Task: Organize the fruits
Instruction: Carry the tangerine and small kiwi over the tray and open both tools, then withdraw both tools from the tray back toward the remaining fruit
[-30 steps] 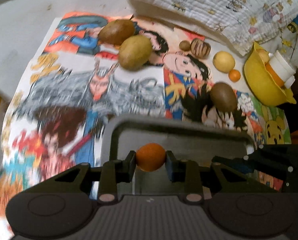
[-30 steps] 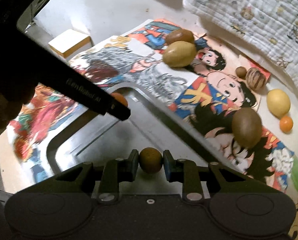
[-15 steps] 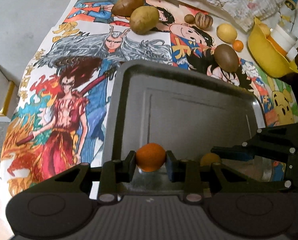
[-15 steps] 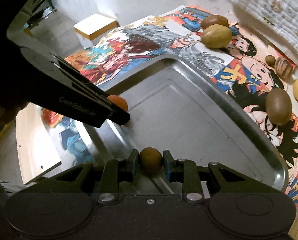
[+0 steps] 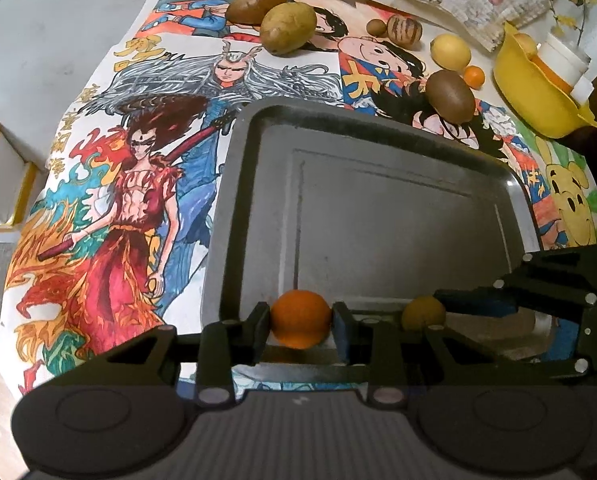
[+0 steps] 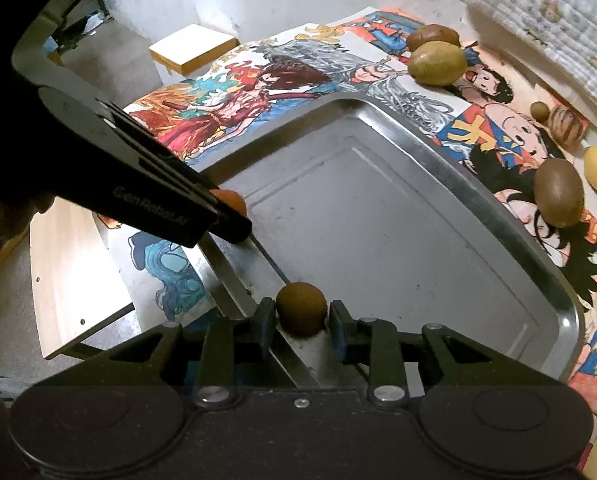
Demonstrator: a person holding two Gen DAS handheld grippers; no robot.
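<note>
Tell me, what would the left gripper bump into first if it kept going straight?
Probably the tray floor. The left gripper points steeply down with its jaws opening around the orange, which looks already low over the tray.

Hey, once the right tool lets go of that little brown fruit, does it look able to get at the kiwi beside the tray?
Probably yes. The kiwi lies alone on the drawings just past the tray's far rim, with nothing over it. The right tool, its jaws opening around the small brown fruit, must first clear that.

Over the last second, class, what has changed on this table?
Both tongs came over the tray's near edge. Left tongs are opening around the orange fruit; right tongs are opening around the brown fruit. Fruits on the poster stayed put.
</note>
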